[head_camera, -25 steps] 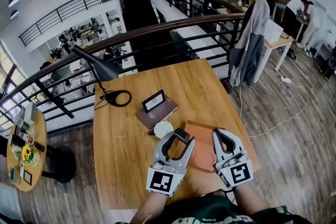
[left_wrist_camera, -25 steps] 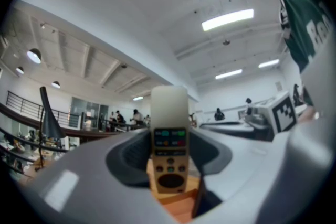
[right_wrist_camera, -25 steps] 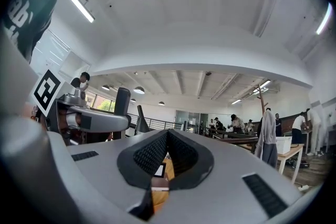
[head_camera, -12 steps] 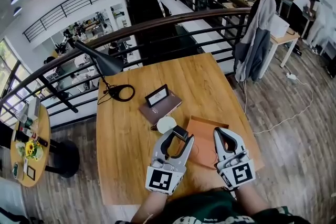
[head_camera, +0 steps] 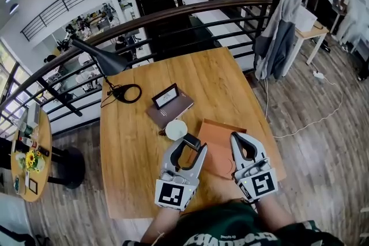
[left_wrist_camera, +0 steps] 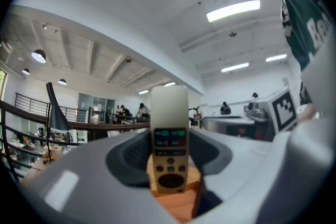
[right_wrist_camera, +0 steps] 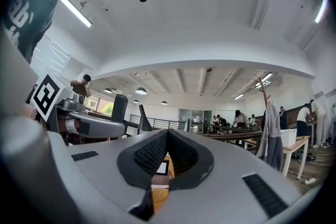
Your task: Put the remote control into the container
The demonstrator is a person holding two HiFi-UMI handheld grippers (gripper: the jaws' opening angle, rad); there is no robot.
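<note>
In the head view my left gripper is shut on a remote control, dark from above, at the left edge of a flat orange-brown container on the wooden table. The left gripper view shows the remote control upright between the jaws of that gripper, pale with coloured buttons. My right gripper hovers over the container's right part with its jaws together and nothing in them. Its tips meet in the right gripper view.
A white round cup stands just beyond the left gripper. Behind it lies a brown notebook with a small framed card on it. A black desk lamp stands at the far left corner. A railing runs past the table's far edge.
The head camera has shifted a little, so the table sits slightly lower left in view. Both grippers keep about the same places, the left still holding the remote.
</note>
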